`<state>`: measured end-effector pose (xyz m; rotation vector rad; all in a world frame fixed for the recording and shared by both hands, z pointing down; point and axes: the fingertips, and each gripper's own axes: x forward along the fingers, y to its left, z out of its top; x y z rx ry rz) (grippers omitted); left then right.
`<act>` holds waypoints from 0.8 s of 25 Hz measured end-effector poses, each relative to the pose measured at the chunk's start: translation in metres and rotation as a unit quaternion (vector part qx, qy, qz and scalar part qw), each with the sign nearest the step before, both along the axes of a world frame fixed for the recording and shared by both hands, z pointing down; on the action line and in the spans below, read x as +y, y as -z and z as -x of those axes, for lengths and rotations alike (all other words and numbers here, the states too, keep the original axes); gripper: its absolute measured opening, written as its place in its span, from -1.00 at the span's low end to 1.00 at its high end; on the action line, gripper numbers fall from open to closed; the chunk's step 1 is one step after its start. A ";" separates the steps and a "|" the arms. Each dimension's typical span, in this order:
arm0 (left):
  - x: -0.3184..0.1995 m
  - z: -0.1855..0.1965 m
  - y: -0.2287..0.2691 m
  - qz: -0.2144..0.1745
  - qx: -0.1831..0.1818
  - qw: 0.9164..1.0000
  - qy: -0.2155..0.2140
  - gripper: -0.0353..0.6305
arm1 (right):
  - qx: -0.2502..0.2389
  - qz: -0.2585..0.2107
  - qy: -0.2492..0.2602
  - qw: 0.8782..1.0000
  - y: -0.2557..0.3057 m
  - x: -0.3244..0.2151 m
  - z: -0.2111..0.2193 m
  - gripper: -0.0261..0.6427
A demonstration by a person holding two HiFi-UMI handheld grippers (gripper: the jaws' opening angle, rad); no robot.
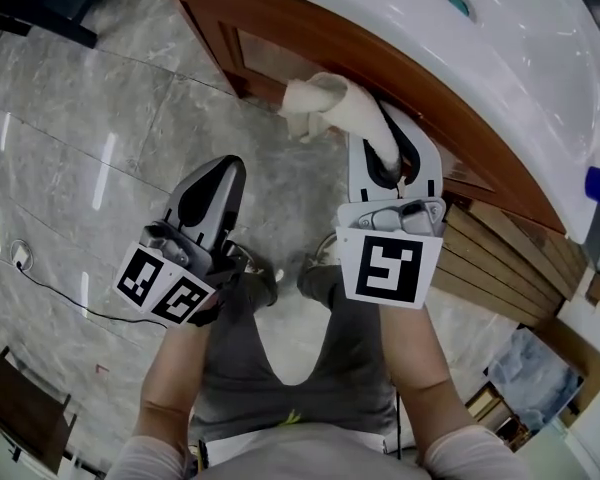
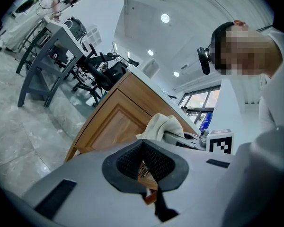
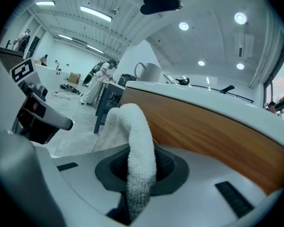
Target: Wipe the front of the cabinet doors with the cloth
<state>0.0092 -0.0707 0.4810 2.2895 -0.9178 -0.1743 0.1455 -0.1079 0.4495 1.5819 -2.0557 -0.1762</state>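
A cream cloth [image 1: 332, 103] is clamped in my right gripper [image 1: 385, 163], which is shut on it; the cloth's free end hangs against the wooden cabinet door [image 1: 265, 58] under the white countertop. In the right gripper view the cloth [image 3: 137, 150] rises from between the jaws beside the wooden front [image 3: 203, 126]. My left gripper [image 1: 215, 193] hovers lower left of the cabinet, jaws closed with nothing held. From the left gripper view, the door panel [image 2: 116, 126] and the cloth [image 2: 161, 126] are ahead of the shut left gripper [image 2: 149, 174].
A white countertop with a basin [image 1: 460, 28] overhangs the doors. Slatted wooden drawers [image 1: 500, 258] sit to the right. Grey marble floor [image 1: 70, 138] spreads left, with a cable [image 1: 40, 283] on it. My knees and shoes [image 1: 280, 278] are below the grippers.
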 end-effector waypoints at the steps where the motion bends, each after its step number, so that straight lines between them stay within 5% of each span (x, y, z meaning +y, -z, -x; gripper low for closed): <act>1: 0.001 -0.001 0.000 0.000 0.000 1.000 -0.001 -0.85 | 0.002 -0.001 -0.001 1.000 0.001 0.001 -0.002 -0.71; 7: 0.006 0.009 0.000 0.008 0.000 1.000 0.006 -0.85 | 0.012 0.005 0.005 1.000 0.004 0.006 0.001 -0.71; 20: -0.008 0.072 -0.027 0.011 -0.016 0.998 0.057 -0.85 | -0.028 -0.011 0.063 0.998 -0.024 -0.044 0.089 -0.71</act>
